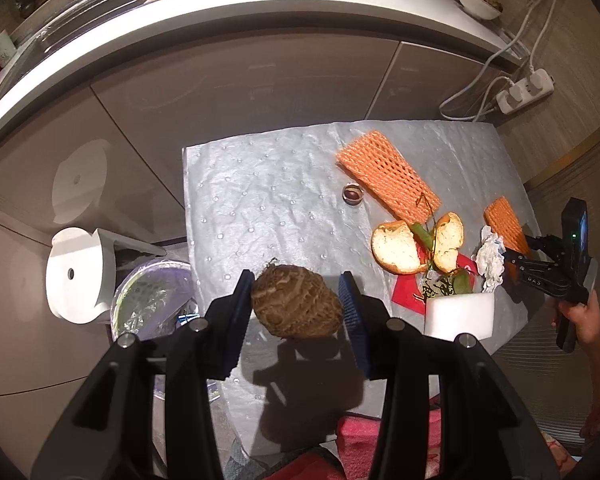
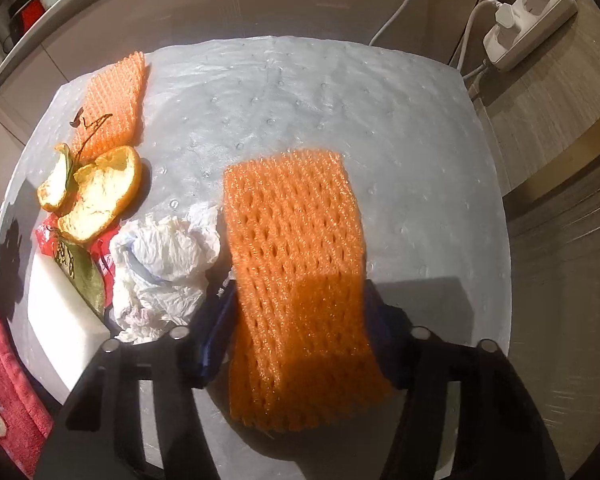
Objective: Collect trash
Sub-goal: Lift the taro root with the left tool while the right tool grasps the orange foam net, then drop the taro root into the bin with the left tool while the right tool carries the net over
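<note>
One tool [image 1: 512, 258] w/ "DAS" lettering, partly legible.

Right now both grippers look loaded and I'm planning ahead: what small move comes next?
Probably swing the left gripper, shut on the brown lump, left toward the lined bin; the right gripper only just closed around the orange foam net.

Two orange foam nets [image 1: 388, 174] [image 1: 505, 226], two peel pieces [image 1: 396, 246] [image 1: 450, 240], one crumpled tissue [image 1: 491, 258], one white block [image 1: 460, 314].
</note>
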Demonstrator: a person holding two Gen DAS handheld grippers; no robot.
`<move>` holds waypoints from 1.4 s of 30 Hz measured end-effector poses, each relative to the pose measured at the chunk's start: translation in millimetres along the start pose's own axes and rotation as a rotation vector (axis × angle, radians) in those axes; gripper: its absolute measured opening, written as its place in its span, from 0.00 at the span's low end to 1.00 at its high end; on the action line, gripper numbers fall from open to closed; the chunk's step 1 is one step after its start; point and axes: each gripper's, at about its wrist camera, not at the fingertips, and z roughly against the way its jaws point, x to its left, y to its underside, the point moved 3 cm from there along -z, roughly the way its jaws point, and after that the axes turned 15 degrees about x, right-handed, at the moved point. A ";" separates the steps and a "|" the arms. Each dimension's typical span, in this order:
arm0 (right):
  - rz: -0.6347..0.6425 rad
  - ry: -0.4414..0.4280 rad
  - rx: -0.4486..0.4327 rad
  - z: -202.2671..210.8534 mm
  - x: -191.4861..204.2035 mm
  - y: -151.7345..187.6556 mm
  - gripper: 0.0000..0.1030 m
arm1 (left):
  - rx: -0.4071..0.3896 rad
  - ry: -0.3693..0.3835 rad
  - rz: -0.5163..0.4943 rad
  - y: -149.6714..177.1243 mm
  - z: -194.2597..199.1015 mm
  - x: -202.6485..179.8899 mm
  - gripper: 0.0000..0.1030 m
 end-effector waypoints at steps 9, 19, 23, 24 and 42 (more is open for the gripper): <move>-0.093 -0.105 -0.042 35.9 -0.2 -0.1 0.21 | -0.032 0.001 0.059 12.4 13.5 41.2 0.42; 0.098 -0.237 -0.256 152.8 131.8 -29.2 0.21 | -0.068 -0.029 0.091 49.4 29.2 102.8 0.42; 0.207 -0.317 -0.272 167.2 206.5 -41.5 0.21 | -0.046 -0.021 0.092 67.8 16.2 129.4 0.42; 0.235 -0.326 -0.267 165.7 219.9 -47.2 0.21 | -0.041 -0.020 0.086 72.0 10.9 134.9 0.42; 0.273 -0.281 -0.199 200.7 325.7 -36.7 0.23 | 0.243 0.001 -0.041 89.8 -184.6 192.3 0.42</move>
